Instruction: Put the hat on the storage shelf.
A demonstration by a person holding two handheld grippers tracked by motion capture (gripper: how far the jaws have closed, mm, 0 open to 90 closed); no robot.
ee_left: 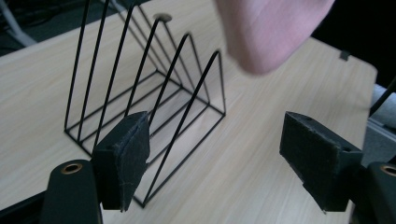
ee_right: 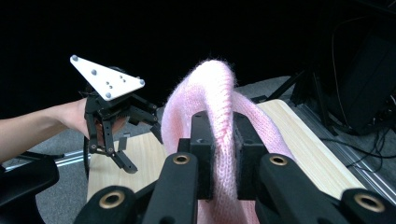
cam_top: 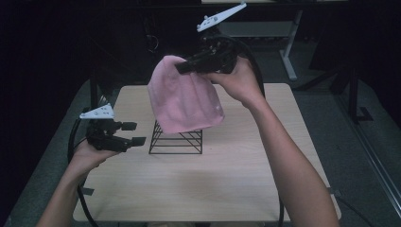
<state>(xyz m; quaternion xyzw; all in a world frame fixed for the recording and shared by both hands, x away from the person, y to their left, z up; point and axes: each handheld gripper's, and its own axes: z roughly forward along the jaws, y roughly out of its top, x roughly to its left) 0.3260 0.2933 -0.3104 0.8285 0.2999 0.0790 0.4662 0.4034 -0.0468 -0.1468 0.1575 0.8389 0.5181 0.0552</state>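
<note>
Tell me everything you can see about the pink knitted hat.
The pink knitted hat is soft, fuzzy wool-like fabric with a fine ribbed stitch. The right gripper pinches a fold near its edge, jaws shut on it, so it hangs limp in the air above the black wire rack and the light wooden table. Its rounded lower end dangles free; whether it brushes the rack I cannot tell.

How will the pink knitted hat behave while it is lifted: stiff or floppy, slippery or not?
Probably floppy: the pink knitted hat sags in a loose bag below the right hand-held gripper, which pinches one fold. Likely light, since that small pinch carries it. The fuzzy knit looks grippy, so slipping seems unlikely.
</note>
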